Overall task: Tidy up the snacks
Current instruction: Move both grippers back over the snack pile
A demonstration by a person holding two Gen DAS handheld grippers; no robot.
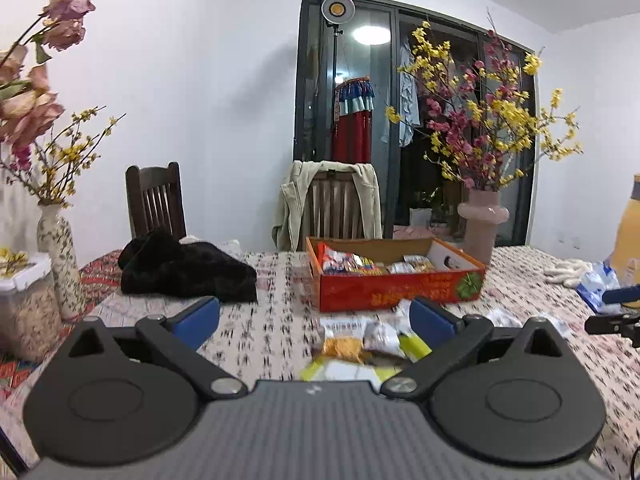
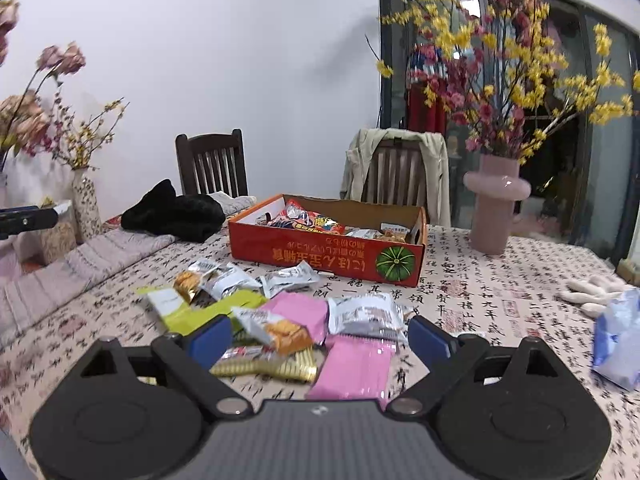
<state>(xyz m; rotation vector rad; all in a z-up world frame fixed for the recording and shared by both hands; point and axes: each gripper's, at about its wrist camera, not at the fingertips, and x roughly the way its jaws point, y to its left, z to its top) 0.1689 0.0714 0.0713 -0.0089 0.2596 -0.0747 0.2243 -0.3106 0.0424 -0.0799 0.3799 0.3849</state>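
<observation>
We hold both grippers spread, gripping nothing: left gripper (image 1: 314, 322), right gripper (image 2: 320, 338). Loose snack packets (image 2: 280, 312) lie scattered just before the red box (image 2: 326, 256); more packets sit inside it.

Illumination is bright and even. A ceiling lamp reflection (image 1: 371, 35) glares on the dark window (image 1: 440, 120). Soft shadows fall on the white wall (image 1: 220, 80). Fisheye distortion bends edges; motion blur smears the counter (image 1: 272, 336) foreground.
</observation>
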